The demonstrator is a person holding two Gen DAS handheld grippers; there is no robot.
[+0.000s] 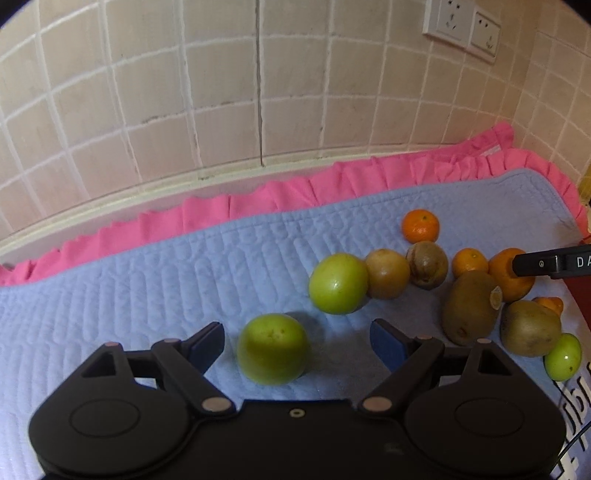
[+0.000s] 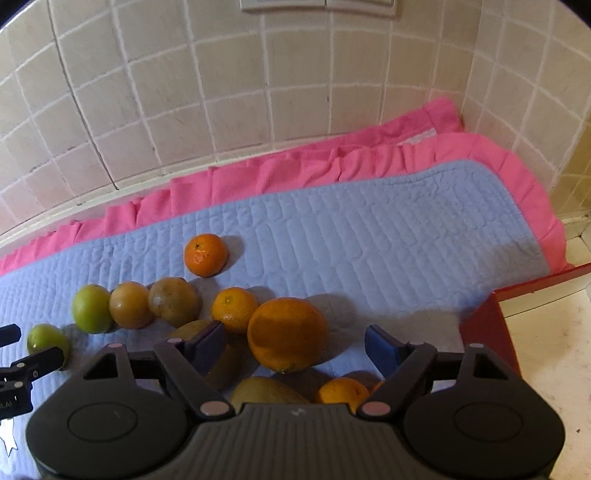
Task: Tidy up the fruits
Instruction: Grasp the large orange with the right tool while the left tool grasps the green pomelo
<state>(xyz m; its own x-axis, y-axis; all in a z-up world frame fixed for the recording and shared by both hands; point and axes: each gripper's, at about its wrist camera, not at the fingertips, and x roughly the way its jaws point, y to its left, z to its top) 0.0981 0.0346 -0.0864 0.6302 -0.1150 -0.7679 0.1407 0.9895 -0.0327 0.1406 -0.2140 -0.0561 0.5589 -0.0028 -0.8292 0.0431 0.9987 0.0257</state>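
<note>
The left gripper (image 1: 297,341) stood with its jaws spread wide, a green fruit (image 1: 272,349) lying on the blue quilted mat (image 1: 147,280) between the two fingers without either pad touching it. Just beyond, a second green fruit (image 1: 338,283) rested against a yellow-brown fruit (image 1: 387,273), which in turn touched a mottled brown one (image 1: 427,264), the three forming a short row. Farther back sat a small orange (image 1: 420,225), apart from that row. To the right lay two kiwis (image 1: 471,306) and (image 1: 532,328), with a small green fruit (image 1: 563,357) beside the nearer one. The right gripper (image 2: 295,349) was likewise parted, a large orange (image 2: 287,334) sitting between its fingers; whether either pad touched it could not be told. Behind that orange lay a smaller orange (image 2: 233,309), and close under the gripper body another small orange (image 2: 343,393). A pink ruffled border (image 1: 258,199) edged the mat, against a tiled wall (image 1: 184,92) carrying white sockets (image 1: 463,27)
</note>
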